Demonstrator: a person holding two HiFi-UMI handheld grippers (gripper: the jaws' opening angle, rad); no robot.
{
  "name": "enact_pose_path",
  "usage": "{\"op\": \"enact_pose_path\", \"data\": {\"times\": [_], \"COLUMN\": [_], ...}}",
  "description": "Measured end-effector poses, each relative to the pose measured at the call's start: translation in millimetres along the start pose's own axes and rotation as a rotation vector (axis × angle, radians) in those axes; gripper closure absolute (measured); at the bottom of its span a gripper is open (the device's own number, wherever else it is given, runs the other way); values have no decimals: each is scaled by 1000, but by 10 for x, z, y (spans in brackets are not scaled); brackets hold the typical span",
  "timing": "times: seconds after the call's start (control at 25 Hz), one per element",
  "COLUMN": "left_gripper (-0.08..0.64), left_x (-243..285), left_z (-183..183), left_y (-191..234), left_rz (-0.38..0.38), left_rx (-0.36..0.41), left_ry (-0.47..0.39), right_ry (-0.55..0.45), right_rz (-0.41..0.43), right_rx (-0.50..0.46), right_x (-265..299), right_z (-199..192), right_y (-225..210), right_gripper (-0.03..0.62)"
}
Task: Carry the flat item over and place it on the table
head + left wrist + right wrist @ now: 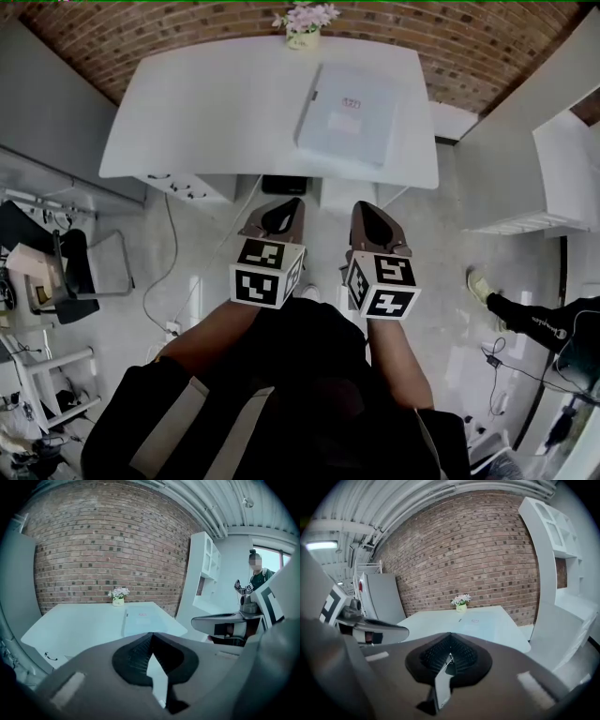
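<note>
The flat item [349, 112], a pale blue-grey rectangular slab with a small label, lies on the right half of the white table [216, 103]; it also shows in the left gripper view [143, 620] and the right gripper view [480, 623]. My left gripper [291, 202] [151, 637] and right gripper [366, 206] [450, 637] hang side by side over the floor, short of the table's near edge and pointing toward it. Both are shut with nothing between the jaws. Neither touches the flat item.
A small pot of flowers [304, 26] stands at the table's far edge against the brick wall. A white shelf unit [562, 169] is to the right, a chair [70, 272] and cables to the left. Another person [258, 571] stands at the right, one foot [483, 286] showing.
</note>
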State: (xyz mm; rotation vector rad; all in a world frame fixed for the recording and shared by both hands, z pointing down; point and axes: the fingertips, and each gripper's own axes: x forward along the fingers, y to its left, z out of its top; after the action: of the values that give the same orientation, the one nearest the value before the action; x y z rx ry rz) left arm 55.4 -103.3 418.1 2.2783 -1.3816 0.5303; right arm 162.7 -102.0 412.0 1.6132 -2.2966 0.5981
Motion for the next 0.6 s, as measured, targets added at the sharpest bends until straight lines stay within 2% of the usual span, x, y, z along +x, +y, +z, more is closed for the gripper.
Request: {"op": "enact_pose_path", "data": {"times": [0.36,0.6], "left_gripper": [555,555], "left_x": [-487,-790], "left_z": [95,2], "left_y": [47,345], "left_rz": [4,-22], "left_rx": [41,43], "left_ry": [-61,-84], "right_ry": [-51,-76], "right_rz": [-11,-63], "right_rx": [-8,-7], "right_x": [-276,-401], "right_z": [46,56], "right_y": [417,790], "right_gripper": [592,592]}}
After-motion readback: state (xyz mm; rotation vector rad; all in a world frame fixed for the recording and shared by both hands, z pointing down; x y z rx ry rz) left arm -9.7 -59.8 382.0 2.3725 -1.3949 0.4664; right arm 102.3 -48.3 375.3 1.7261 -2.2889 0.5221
